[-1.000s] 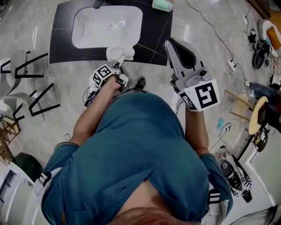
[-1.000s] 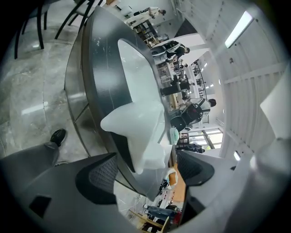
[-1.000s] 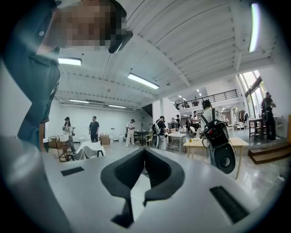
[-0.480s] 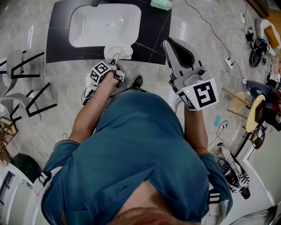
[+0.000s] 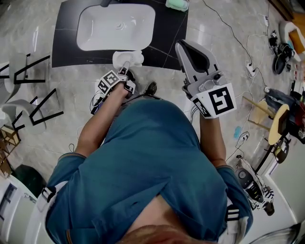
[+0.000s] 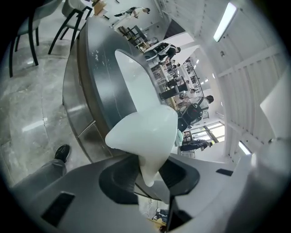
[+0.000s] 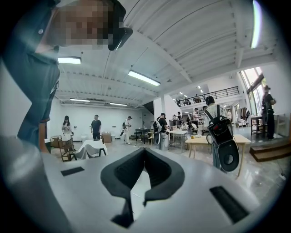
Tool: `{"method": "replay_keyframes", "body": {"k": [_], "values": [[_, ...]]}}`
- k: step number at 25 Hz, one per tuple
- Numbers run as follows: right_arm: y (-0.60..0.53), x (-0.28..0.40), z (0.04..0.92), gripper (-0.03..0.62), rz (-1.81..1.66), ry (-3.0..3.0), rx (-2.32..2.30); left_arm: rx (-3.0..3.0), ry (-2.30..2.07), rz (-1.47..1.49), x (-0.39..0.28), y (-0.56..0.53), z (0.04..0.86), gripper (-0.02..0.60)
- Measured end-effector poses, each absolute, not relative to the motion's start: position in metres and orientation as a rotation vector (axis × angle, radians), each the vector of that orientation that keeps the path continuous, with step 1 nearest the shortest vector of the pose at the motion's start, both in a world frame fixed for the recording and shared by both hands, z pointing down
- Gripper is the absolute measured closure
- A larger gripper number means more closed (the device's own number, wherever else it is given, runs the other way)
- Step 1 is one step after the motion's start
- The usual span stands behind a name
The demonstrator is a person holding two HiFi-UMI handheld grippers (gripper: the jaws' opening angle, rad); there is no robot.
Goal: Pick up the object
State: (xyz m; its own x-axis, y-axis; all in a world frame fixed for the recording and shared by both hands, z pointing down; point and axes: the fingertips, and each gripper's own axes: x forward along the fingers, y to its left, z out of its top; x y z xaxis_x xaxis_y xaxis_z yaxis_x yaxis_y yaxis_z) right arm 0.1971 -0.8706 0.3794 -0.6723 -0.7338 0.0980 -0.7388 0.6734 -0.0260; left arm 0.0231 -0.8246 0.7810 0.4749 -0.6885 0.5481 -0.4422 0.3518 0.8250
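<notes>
Left gripper [image 6: 151,175] jaws, just closing, pinch the white object [image 6: 144,132] by its thin lower tip at the counter [image 5: 167,40] edge. Shallow bite: it may pivot or slip on lifting. Right gripper [image 7: 144,157] has its jaws together, empty.

white object [image 6: 143,132] tip hidden between the jaws; green item [image 5: 177,5] cut by top edge, kind unclear
</notes>
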Motion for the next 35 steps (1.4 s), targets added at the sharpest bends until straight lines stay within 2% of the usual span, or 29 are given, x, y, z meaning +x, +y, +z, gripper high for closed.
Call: {"method": "replay_keyframes", "body": {"k": [6, 13, 21, 27, 35], "values": [[-0.869, 0.196, 0.377, 0.58, 0.096, -2.813, 1.234, 1.416, -1.096, -0.261, 0.027, -0.833, 0.732, 0.454], [-0.863, 0.198, 0.373, 0.58, 0.085, -2.839, 1.232, 1.673, -1.039, -0.421, 0.022, -0.871, 0.617, 0.454], [-0.857, 0.2, 0.364, 0.58, 0.046, -2.855, 1.221, 2.262, -1.089, -0.357, 0.019, -0.898, 0.472, 0.453], [-0.838, 0.199, 0.354, 0.58, -0.01, -2.867, 1.231, 2.606, -1.124, -0.369, 0.018, -0.879, 0.372, 0.454], [-0.825, 0.194, 0.339, 0.58, -0.142, -2.878, 1.204, 3.046, -1.134, -0.187, 0.038, -0.843, 0.298, 0.453]]}}
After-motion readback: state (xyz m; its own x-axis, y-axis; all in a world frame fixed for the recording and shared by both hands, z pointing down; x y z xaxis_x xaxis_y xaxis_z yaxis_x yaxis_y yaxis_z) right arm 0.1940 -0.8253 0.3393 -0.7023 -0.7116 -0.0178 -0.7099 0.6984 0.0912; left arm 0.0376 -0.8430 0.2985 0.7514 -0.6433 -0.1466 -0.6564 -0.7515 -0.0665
